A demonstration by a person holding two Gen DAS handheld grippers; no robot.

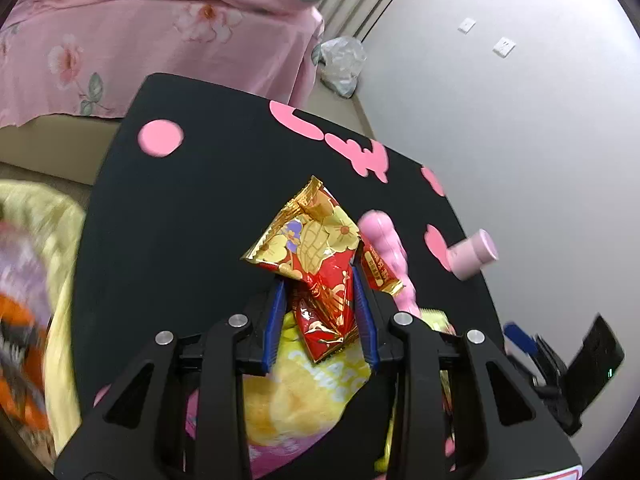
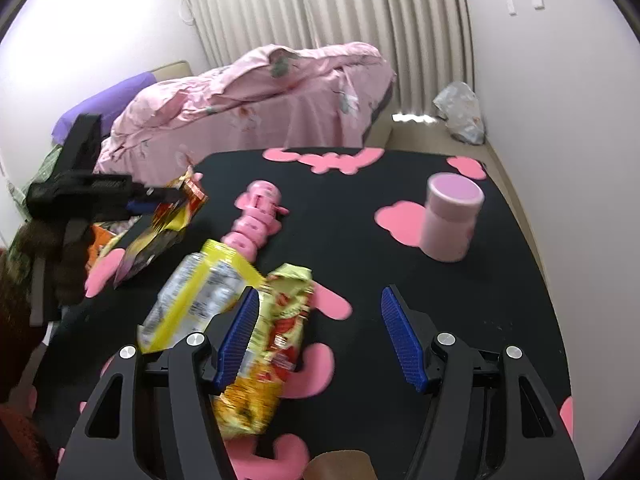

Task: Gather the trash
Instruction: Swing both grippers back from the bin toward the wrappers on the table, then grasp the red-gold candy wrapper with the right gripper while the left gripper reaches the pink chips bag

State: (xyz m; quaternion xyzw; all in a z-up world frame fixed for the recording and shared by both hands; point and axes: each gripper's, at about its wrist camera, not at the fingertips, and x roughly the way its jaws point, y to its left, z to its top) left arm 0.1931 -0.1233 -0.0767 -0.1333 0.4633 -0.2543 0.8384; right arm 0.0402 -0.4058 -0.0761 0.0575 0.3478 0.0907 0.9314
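Note:
My left gripper (image 1: 320, 276) is shut on a red and gold snack wrapper (image 1: 316, 240) and holds it above the black table (image 1: 180, 208). In the right wrist view the left gripper (image 2: 160, 196) shows at the far left with that wrapper (image 2: 176, 208). My right gripper (image 2: 316, 312) is open and empty above the table (image 2: 360, 240). A yellow chip bag (image 2: 192, 300) and a yellow-red wrapper (image 2: 272, 344) lie under its left finger. The yellow bag (image 1: 304, 392) also lies below my left gripper.
A pink ridged toy (image 2: 256, 220) and a pink cylinder jar (image 2: 452, 220) stand on the table, which has pink patches. A pink bed (image 2: 248, 108) lies behind. A clear plastic bag (image 2: 460, 112) sits on the floor by the wall. A blurred yellow bag (image 1: 32, 300) holds trash at the left.

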